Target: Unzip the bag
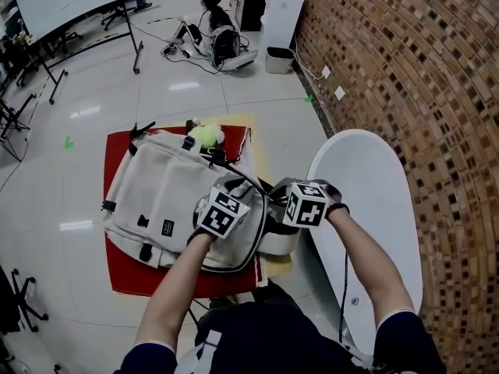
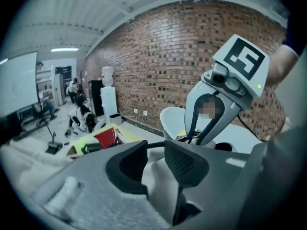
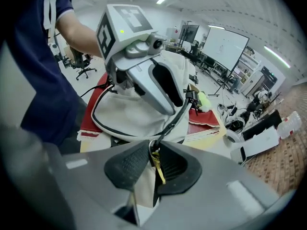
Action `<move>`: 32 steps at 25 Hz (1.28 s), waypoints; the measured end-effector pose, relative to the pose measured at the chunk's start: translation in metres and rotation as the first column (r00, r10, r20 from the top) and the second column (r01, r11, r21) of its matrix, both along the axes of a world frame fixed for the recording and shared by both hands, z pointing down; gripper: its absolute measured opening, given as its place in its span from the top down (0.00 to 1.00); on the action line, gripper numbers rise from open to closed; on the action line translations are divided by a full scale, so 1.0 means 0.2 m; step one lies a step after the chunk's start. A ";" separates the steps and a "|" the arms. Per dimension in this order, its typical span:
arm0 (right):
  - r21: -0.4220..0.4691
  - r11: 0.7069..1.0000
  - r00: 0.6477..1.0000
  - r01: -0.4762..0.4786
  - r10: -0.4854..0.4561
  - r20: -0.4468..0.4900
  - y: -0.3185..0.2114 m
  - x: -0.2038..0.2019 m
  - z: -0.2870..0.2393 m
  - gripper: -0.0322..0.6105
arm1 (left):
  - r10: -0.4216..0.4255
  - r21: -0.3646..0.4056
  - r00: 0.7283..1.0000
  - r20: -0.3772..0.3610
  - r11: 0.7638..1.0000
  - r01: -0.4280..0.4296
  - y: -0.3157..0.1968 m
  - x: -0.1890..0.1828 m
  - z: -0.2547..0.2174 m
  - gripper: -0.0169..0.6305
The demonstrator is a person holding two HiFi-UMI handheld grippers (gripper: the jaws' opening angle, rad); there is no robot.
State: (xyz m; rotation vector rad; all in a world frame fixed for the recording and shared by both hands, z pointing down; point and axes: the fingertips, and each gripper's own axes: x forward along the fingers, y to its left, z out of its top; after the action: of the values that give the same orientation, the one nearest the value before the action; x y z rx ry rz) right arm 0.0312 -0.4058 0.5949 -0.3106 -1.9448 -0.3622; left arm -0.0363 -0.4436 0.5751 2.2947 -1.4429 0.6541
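Observation:
An off-white backpack (image 1: pixel 160 197) with black trim lies on a red cloth (image 1: pixel 129 275). Both grippers meet at its near right corner. In the left gripper view my left gripper (image 2: pixel 156 159) stands open, its pads apart, with a fold of the bag's white fabric (image 2: pixel 158 186) lying between them. My right gripper (image 3: pixel 152 159) is shut on the zipper pull (image 3: pixel 156 166), a metal ring with a yellow tag. From there the black zipper line (image 3: pixel 177 114) runs up along the bag's edge. In the head view the marker cubes hide both sets of fingertips.
A white oval table (image 1: pixel 374 201) stands just right of the bag, along the brick wall (image 1: pixel 405 68). A yellow-green object (image 1: pixel 206 135) lies at the bag's far end. A person (image 1: pixel 210 10) sits on the floor beyond, near whiteboard stands and an office chair (image 1: pixel 15 298).

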 end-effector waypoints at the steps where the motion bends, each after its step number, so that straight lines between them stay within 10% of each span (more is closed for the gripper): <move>1: -0.004 1.000 1.000 -0.001 0.001 0.004 -0.01 0.00 0.00 0.84 | 0.059 0.006 0.997 0.056 0.998 -0.059 -0.02 0.00 0.00 0.80; 6: -0.013 1.000 1.000 -0.004 0.004 0.007 -0.03 0.02 0.00 0.84 | 0.385 -0.064 0.878 0.283 0.921 -0.383 -0.06 0.06 0.03 0.80; 10: -0.007 1.000 1.000 -0.019 0.019 0.010 -0.08 0.02 -0.01 0.84 | 0.574 -0.150 0.767 0.287 0.818 -0.556 -0.05 0.11 0.03 0.76; 19: -0.007 1.000 0.999 -0.019 0.019 0.026 -0.10 0.03 -0.05 0.86 | 0.734 -0.309 0.569 0.371 0.675 -0.670 -0.08 0.15 0.16 0.75; 23: 0.009 1.000 1.000 -0.009 0.009 0.013 -0.04 0.03 -0.04 0.87 | 0.745 -0.321 0.574 0.340 0.666 -0.674 -0.09 0.14 0.17 0.77; 32: 0.073 0.995 0.996 -0.072 0.076 -0.052 0.17 0.11 -0.01 0.87 | 0.684 -0.249 0.655 0.320 0.728 -0.639 -0.10 0.11 0.10 0.80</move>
State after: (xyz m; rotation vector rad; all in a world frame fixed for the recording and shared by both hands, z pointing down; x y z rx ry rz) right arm 0.0541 -0.3718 0.5936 -0.2000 -1.8799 -0.3701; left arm -0.0146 -0.4646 0.5945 2.6828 -0.5864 1.4401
